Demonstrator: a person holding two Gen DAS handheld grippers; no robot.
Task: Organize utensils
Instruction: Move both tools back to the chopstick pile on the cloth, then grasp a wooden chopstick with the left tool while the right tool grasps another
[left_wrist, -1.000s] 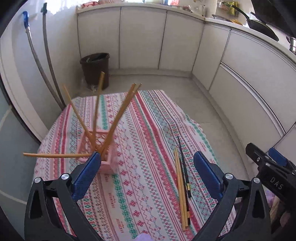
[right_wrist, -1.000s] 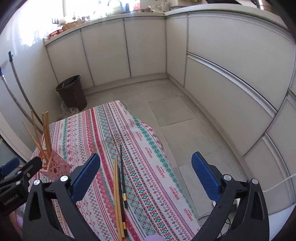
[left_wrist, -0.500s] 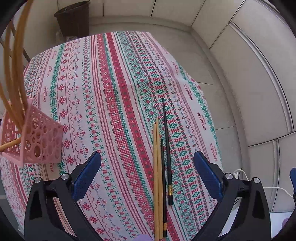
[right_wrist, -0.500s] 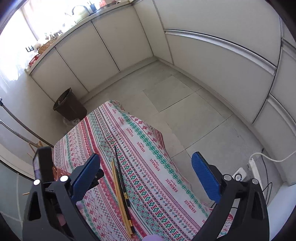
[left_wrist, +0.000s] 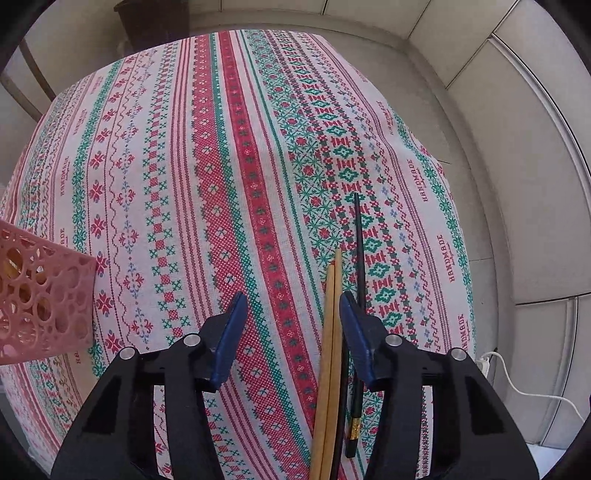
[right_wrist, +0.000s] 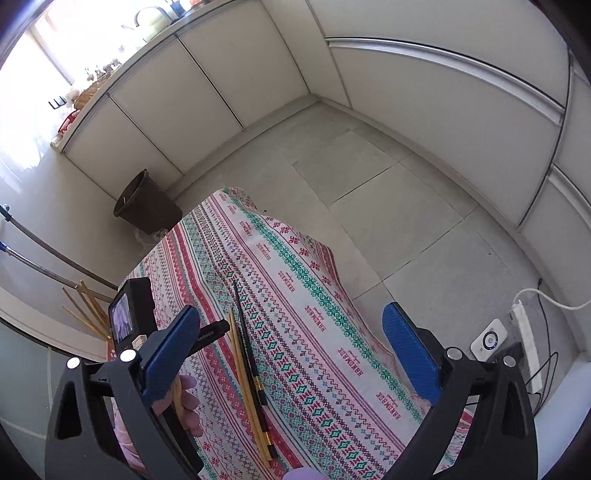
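Closing my left gripper (left_wrist: 291, 325) around the chopsticks (left_wrist: 330, 332) near the table's right edge, jaws apart; some already fill the holder (left_wrist: 40, 295). Right gripper (right_wrist: 291, 354) open, idle.

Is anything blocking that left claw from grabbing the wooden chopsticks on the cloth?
Nothing visible does. The left gripper has its jaws open right over the wooden chopsticks, which lie between them near the right pad. Two black chopsticks lie close beside the wooden pair, so they might get caught too.
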